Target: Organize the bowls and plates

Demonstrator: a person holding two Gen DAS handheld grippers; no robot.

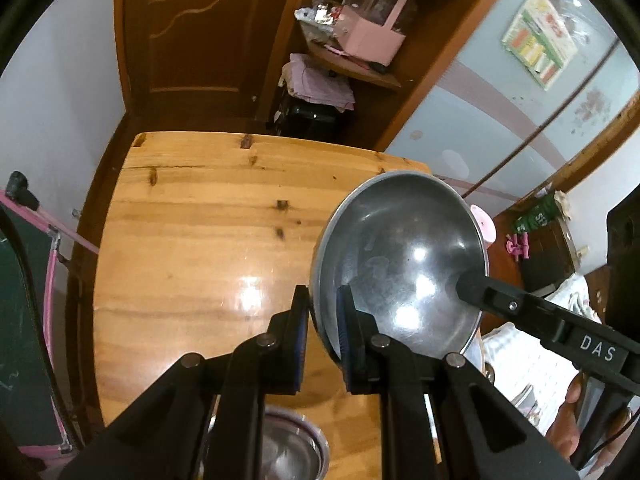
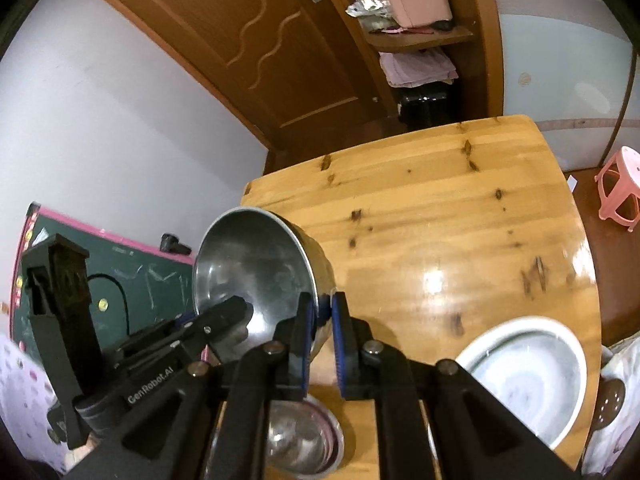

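Above the wooden counter [image 1: 192, 216], a steel bowl [image 1: 404, 260] hangs tilted in the air, clamped from both sides at once. At its left edge the left tongs [image 1: 323, 320] are closed on the rim, one blue pad outside the wall and one inside. On the opposite edge the right tongs [image 2: 325, 322] pinch the rim the same way, and their black finger reaches into the bowl's hollow in the left wrist view. Below them a second steel bowl [image 2: 304, 436] sits on the counter near its front edge, and a white ceramic bowl [image 2: 524, 380] rests to its right. Beyond the counter stands a brown door [image 1: 192, 32], with a pink stool [image 2: 618, 194] on the floor.
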